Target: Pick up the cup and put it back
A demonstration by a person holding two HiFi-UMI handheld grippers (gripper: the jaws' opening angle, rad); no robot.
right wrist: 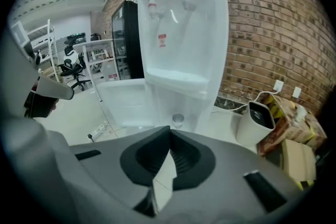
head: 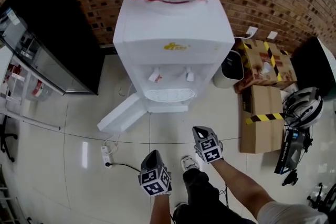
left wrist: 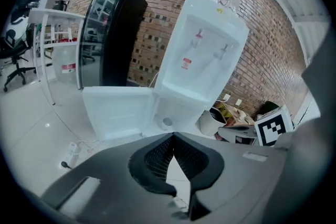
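A small cup stands in the open bottom cabinet of the white water dispenser; the right gripper view also shows the cup there. The head view does not show the cup. The cabinet door is swung open to the left. My left gripper and right gripper hang above the floor, well short of the dispenser. Both point toward the cabinet. The left gripper has its jaws together with nothing in them. The right gripper is likewise shut and holds nothing.
A black fridge stands left of the dispenser. To the right are a white bin, cardboard boxes and a helmet. A power strip with a cable lies on the tiles at the left. The person's shoe is between the grippers.
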